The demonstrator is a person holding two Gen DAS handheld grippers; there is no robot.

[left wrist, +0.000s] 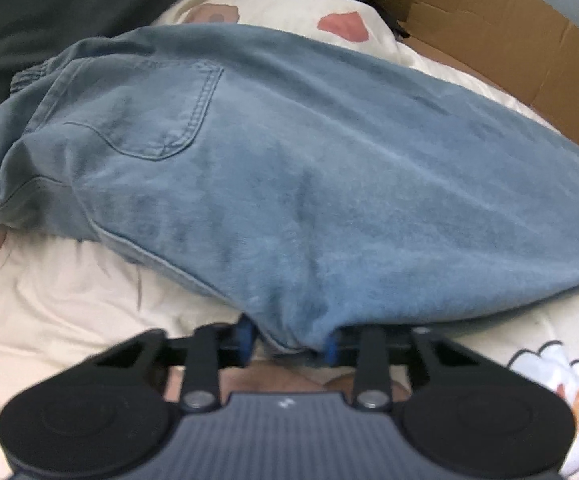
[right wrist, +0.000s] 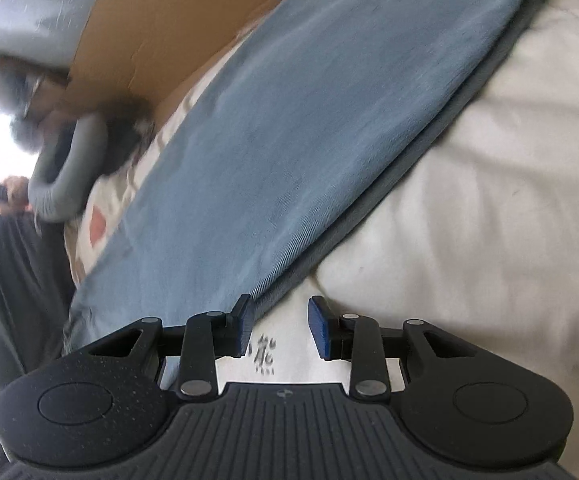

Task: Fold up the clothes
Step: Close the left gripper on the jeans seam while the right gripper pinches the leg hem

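Light blue jeans (left wrist: 289, 152) lie across a cream bedsheet (left wrist: 69, 300), back pocket and elastic waistband at the left. My left gripper (left wrist: 289, 346) sits at their near edge, and a thick fold of denim fills the gap between its blue pads (left wrist: 245, 340) and hides the tips. The edge looks raised there, with shadow beneath. In the right wrist view a jeans leg (right wrist: 289, 140) runs diagonally from lower left to upper right. My right gripper (right wrist: 279, 326) is open beside the leg's edge over the bare sheet (right wrist: 469, 200), with its left finger against the hem.
A brown cardboard box (left wrist: 509, 40) stands behind the bed at the right. Dark clothing (left wrist: 17, 20) lies at the far left beside the waistband. A grey curved object (right wrist: 65, 172) shows at the left of the blurred right wrist view. The sheet carries pink and cartoon prints (left wrist: 561, 380).
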